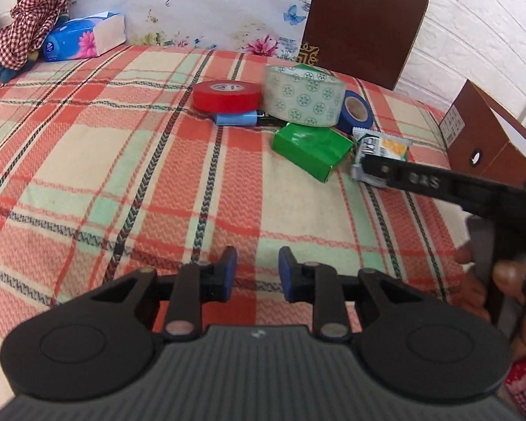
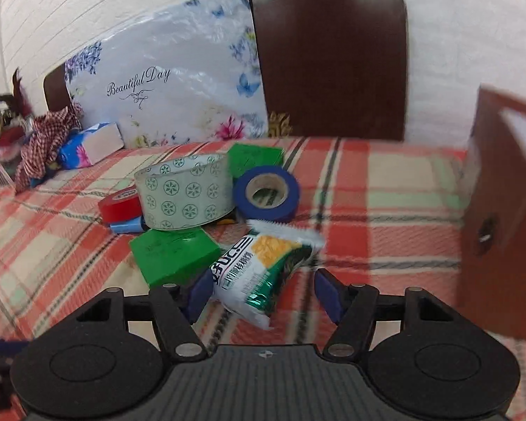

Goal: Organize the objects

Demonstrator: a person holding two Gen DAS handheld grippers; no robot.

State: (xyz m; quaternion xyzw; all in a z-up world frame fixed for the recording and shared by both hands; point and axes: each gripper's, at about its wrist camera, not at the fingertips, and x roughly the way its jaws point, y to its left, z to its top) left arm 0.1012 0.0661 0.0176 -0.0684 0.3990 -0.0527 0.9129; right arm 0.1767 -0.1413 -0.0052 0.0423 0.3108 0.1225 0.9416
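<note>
Right claw [image 2: 259, 291] straddles the snack packet [image 2: 263, 263], jaws spread, beside the green box [image 2: 173, 254]. Left claw [image 1: 257, 273] hovers released, gripping nothing. Step in hand: grasping the packet; closing comes next.

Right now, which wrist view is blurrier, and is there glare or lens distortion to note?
Right wrist view: motion-smeared, worst on the brown box and snack packet between the open right gripper. Left wrist view: sharper, tablecloth weave readable, open left gripper crisp. Both: fisheye bending at the edges; mild sheen on the green box.
</note>
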